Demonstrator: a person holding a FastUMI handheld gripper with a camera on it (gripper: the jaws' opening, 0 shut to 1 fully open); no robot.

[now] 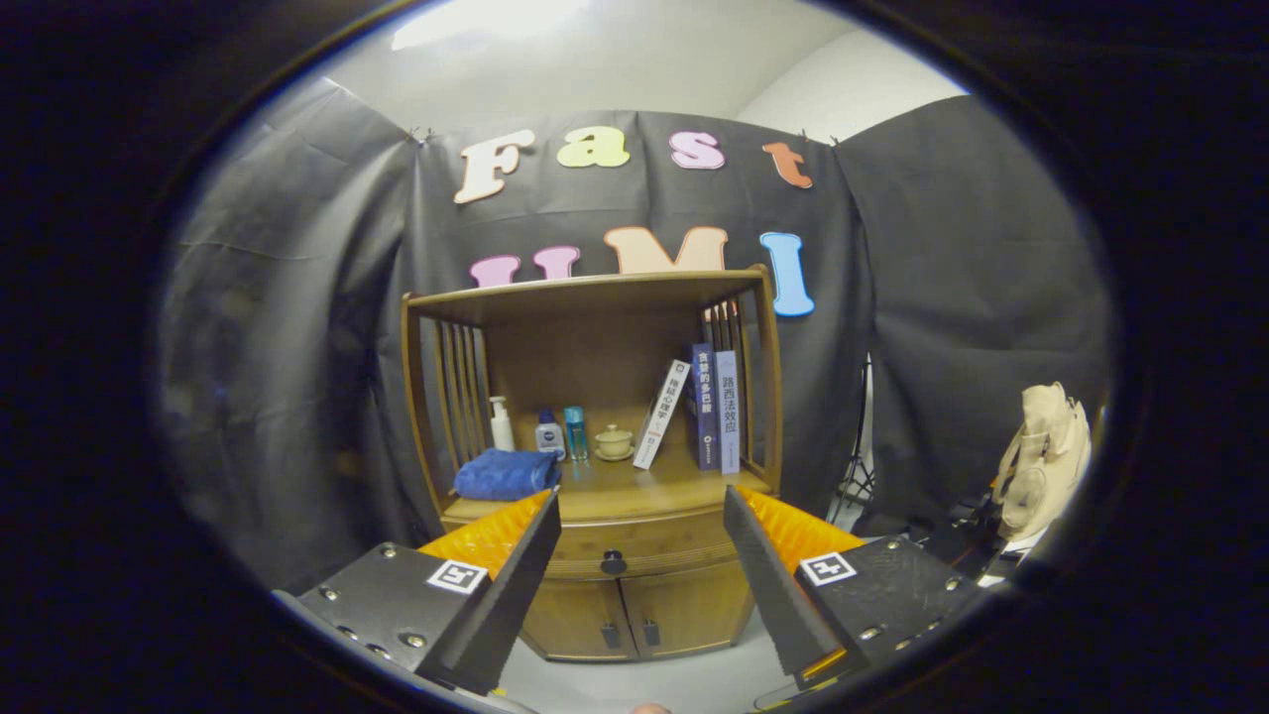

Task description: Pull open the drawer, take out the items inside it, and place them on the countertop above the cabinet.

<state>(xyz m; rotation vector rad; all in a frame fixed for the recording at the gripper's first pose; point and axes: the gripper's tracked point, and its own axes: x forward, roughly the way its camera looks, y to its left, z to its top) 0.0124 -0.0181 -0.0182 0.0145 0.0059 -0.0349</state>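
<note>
A wooden cabinet (pixel 595 476) stands some way ahead of me against the booth wall. Its drawer (pixel 644 550) is closed, with a dark round knob (pixel 614 563) that sits between my fingers but well beyond them. Under the drawer are two small doors (pixel 634 615). The countertop (pixel 634 491) above the drawer carries a folded blue towel (pixel 506 474), small bottles (pixel 550 431), a lidded cup (pixel 614 441) and several books (pixel 709 407). My gripper (pixel 642 516) is open, fingers wide apart, holding nothing.
A beige bag (pixel 1046 456) hangs off to the right of the cabinet, with dark gear below it. A tripod leg (pixel 855 476) stands right beside the cabinet. Pale floor (pixel 684 679) lies between me and the cabinet.
</note>
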